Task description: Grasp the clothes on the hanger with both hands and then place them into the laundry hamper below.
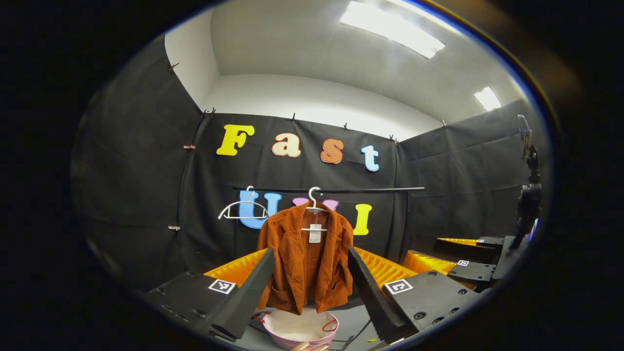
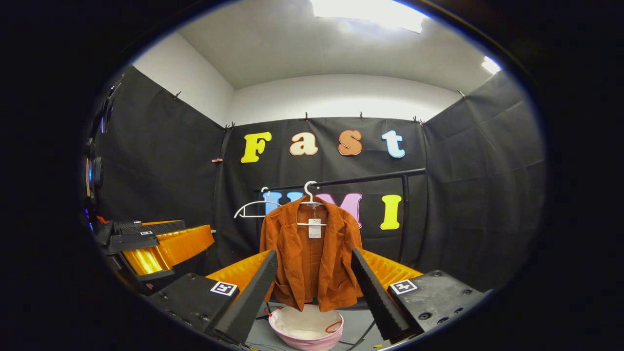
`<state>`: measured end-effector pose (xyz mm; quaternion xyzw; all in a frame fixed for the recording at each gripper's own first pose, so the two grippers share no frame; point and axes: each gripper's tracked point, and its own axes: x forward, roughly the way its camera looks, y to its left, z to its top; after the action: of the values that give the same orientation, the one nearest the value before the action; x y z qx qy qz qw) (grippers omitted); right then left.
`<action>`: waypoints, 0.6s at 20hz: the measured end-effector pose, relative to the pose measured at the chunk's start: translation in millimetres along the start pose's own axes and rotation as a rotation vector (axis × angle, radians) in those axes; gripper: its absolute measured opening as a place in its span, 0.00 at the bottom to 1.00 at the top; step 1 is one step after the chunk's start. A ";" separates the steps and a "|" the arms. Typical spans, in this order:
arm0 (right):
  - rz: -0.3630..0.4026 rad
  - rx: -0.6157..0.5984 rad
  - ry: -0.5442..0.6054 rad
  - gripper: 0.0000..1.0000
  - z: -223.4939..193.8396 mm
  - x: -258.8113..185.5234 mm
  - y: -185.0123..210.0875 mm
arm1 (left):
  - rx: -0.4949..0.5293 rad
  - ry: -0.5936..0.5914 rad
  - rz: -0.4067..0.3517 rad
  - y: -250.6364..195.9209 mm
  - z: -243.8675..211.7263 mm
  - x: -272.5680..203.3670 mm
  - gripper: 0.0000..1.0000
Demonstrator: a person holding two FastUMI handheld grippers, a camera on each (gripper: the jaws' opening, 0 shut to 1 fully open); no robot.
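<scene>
A rust-orange corduroy jacket [image 1: 307,258] [image 2: 312,258] with a white tag hangs on a white hanger [image 1: 314,207] [image 2: 311,204] from a black rail [image 1: 341,190] [image 2: 360,180]. Below it stands a pink laundry hamper [image 1: 300,331] [image 2: 307,329] with a white lining. My left gripper [image 1: 312,297] is open, well short of the jacket, which shows between its two black fingers. My right gripper [image 2: 314,292] is open in the same way, also apart from the jacket. The right gripper [image 1: 463,265] shows at the right of the left gripper view, and the left gripper [image 2: 156,246] at the left of the right gripper view.
An empty white hanger [image 1: 243,209] [image 2: 253,207] hangs on the rail left of the jacket. The rail's upright post [image 2: 403,219] stands at the right. A camera stand [image 1: 529,195] rises at the far right. Cables lie on the grey floor [image 1: 356,326] beside the hamper.
</scene>
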<state>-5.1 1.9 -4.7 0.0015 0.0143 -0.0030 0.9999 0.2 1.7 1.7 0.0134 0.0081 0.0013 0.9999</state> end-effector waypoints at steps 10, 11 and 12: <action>-0.050 -0.022 0.001 0.97 -0.1 -7.1 13.4 | -0.031 0.001 -0.045 15.0 0.0 -7.2 0.95; -0.059 -0.028 0.000 0.97 -0.1 -7.6 13.5 | -0.036 0.005 -0.052 16.8 -0.4 -7.1 0.95; -0.065 -0.033 0.000 0.97 -0.9 -7.7 14.4 | -0.040 0.005 -0.056 19.6 -0.7 -7.7 0.95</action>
<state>-12.7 16.4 -5.4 -0.0153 0.0144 -0.0354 0.9992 -7.6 21.4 1.7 -0.0069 0.0110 -0.0266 0.9996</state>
